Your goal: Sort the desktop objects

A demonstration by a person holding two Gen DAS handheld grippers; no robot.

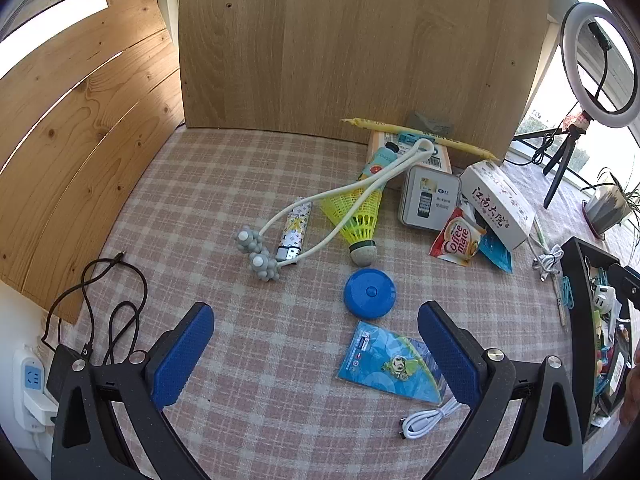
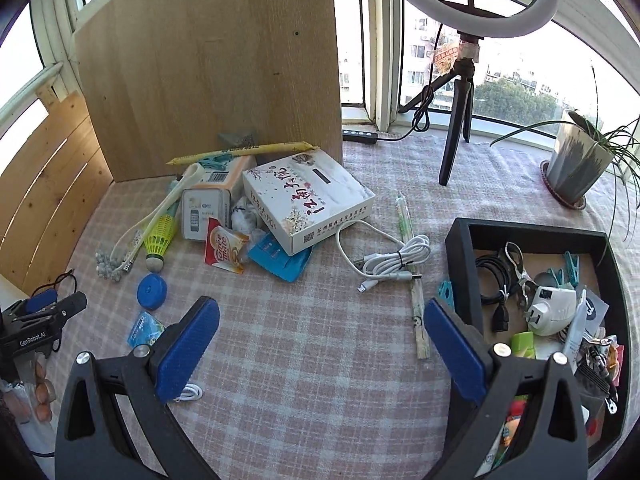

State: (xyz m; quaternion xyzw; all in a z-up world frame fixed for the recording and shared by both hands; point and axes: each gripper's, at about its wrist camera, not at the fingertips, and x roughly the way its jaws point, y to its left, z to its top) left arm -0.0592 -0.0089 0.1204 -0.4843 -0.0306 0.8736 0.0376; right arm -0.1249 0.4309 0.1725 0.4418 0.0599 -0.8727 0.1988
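Both our grippers, left and right, hang spread wide and empty over the worktop. The loose clutter lies ahead; the tray sits to the right (already half full). We should take the nearest piece first, probably the blue disc, straddling it squarely before closing.

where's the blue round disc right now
The blue round disc lies on the checked tablecloth, centre of the left wrist view, just below the yellow shuttlecock and above the blue card packet. In the right wrist view it sits far left.
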